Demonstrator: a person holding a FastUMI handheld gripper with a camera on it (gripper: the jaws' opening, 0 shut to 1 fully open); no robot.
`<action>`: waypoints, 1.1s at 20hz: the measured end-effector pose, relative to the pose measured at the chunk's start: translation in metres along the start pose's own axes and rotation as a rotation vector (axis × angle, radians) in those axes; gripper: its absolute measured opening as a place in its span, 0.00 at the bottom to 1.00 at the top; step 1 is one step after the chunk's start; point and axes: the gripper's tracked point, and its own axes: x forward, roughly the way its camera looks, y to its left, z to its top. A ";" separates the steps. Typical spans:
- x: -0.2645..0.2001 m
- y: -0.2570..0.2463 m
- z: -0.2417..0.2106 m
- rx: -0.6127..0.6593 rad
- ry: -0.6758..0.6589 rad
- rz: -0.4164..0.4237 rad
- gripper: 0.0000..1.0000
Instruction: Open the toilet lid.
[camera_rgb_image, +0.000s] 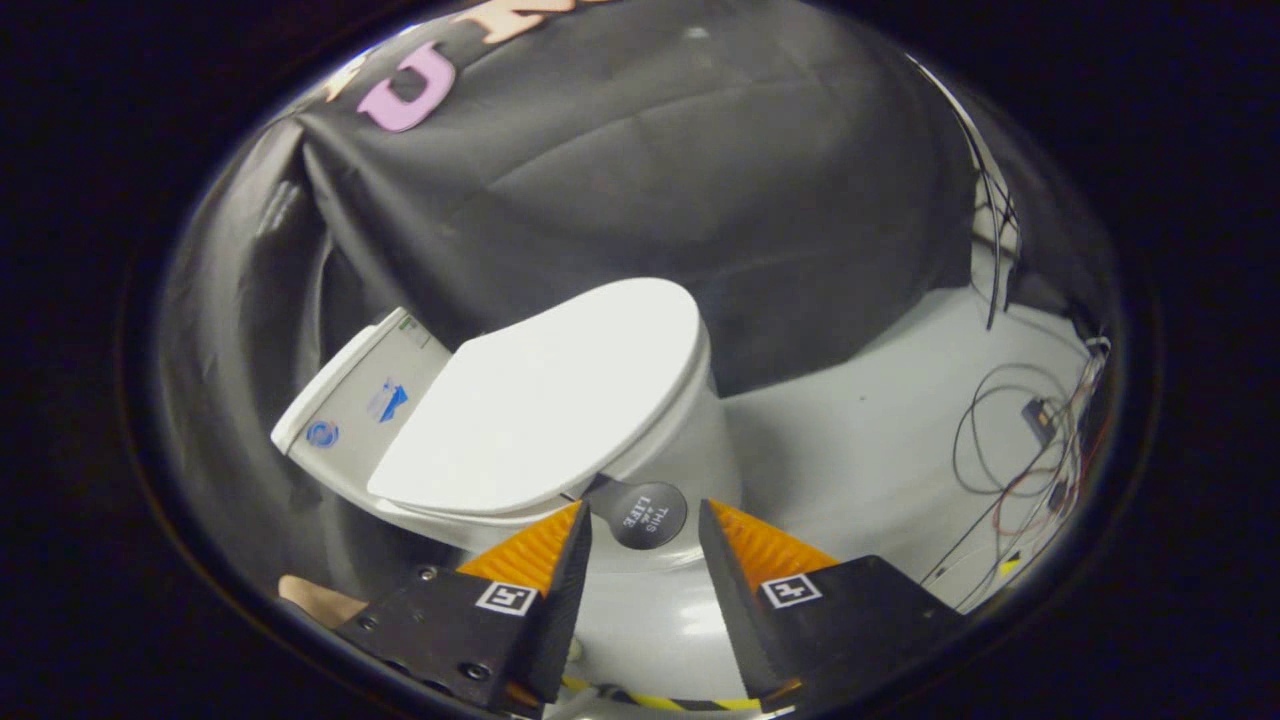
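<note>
Glossy smooth plastic toilet lid (545, 400), matt creased cloth wall (650, 180), smooth floor (860, 440).

The hand-held two-finger gripper (643, 520) has two wedge-shaped fingers (545, 590) that taper to narrow tips, each with a ribbed, grooved pad surface on its upper slope and a flat, matte inner face. Behind each pad sits a dark, blocky angular housing. Each housing carries a small square white fiducial marker (505, 598) printed with a black pattern (one per finger, near the inner edge). Several round screw heads (428, 574) dot the left housing. Its jaws stand apart with a clear gap between them.
</note>
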 end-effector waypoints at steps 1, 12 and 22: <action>0.005 0.000 0.004 0.039 -0.008 0.014 0.62; 0.004 0.005 0.015 0.531 0.020 0.209 0.00; -0.018 0.012 0.042 0.352 -0.014 0.234 0.00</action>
